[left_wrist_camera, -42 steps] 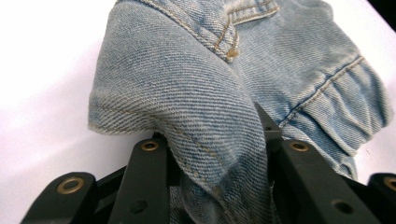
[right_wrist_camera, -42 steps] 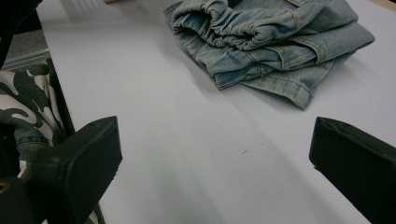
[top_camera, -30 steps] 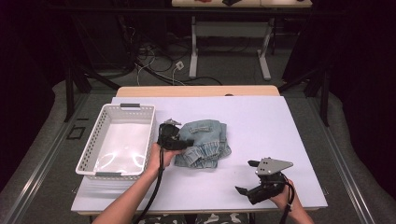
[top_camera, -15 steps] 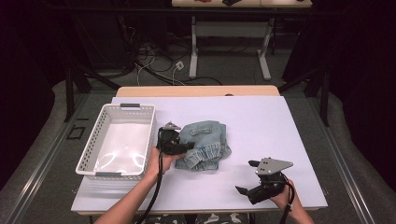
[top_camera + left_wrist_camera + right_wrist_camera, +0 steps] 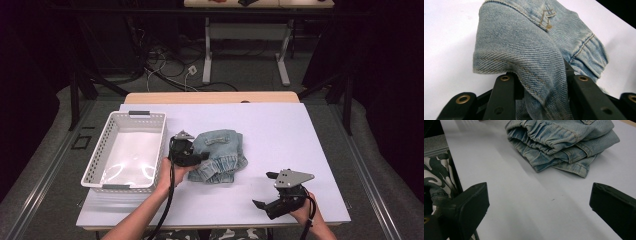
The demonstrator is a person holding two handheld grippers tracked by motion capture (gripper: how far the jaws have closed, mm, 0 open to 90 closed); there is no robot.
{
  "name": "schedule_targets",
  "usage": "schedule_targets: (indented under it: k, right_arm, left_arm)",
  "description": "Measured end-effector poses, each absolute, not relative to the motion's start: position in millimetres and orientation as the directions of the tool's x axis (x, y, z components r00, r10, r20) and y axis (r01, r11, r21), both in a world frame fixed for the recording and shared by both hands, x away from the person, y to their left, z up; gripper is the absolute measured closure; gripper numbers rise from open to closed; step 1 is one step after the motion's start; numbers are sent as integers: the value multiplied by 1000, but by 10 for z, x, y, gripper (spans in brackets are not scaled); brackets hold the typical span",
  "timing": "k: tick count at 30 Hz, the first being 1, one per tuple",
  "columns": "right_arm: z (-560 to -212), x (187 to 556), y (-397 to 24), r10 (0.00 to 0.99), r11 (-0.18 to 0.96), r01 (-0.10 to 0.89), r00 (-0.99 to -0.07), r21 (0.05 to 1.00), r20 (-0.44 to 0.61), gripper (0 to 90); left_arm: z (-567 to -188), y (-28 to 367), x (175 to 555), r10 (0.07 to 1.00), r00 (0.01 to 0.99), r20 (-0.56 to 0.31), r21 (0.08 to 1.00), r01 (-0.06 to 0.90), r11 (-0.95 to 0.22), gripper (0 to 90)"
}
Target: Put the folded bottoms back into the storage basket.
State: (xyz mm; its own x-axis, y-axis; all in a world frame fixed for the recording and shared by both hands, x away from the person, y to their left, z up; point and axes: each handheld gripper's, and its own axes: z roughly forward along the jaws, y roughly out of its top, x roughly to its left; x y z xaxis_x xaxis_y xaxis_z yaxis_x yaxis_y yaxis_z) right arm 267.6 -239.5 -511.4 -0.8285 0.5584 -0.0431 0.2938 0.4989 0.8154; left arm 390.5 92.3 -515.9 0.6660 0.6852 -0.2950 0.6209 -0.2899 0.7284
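At the near edge of the white rectangular surface (image 5: 300,135), the right gripper (image 5: 269,190) rests in a person's hand with its two black jaws spread wide and nothing between them; in the right gripper view the bare white top lies between the jaws, and the folded garment sits well beyond them. A grey three-cornered plate rides on top of that gripper, and a black cable trails from it toward the person. Farther in and to the left, the left gripper (image 5: 200,158) is clamped on the near left edge of the folded light-blue denim garment (image 5: 220,155); the left gripper view shows a fold of the faded denim (image 5: 524,57) pinched between the two black jaws, its stitched hem draped over them. The garment lies near the middle of the surface, its gathered elastic waistband (image 5: 544,137) turned toward the right gripper, with the rest of the stack resting flat. Just beside the left hand, to its left, a white plastic perforated basket (image 5: 100,165) with grey handles stands empty. Beyond the far edge, tangled cables (image 5: 165,65) lie on the dark floor beneath a white-legged table frame (image 5: 207,55).
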Motion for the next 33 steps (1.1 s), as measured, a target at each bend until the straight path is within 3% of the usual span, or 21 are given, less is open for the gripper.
schedule_targets:
  k: [33]
  right_arm:
    - [-5104,2665,-2401,563,496,294,-826,817,-44,24]
  left_arm:
    - [-5048,973,3839,661,660,-357,756,620,-210,693]
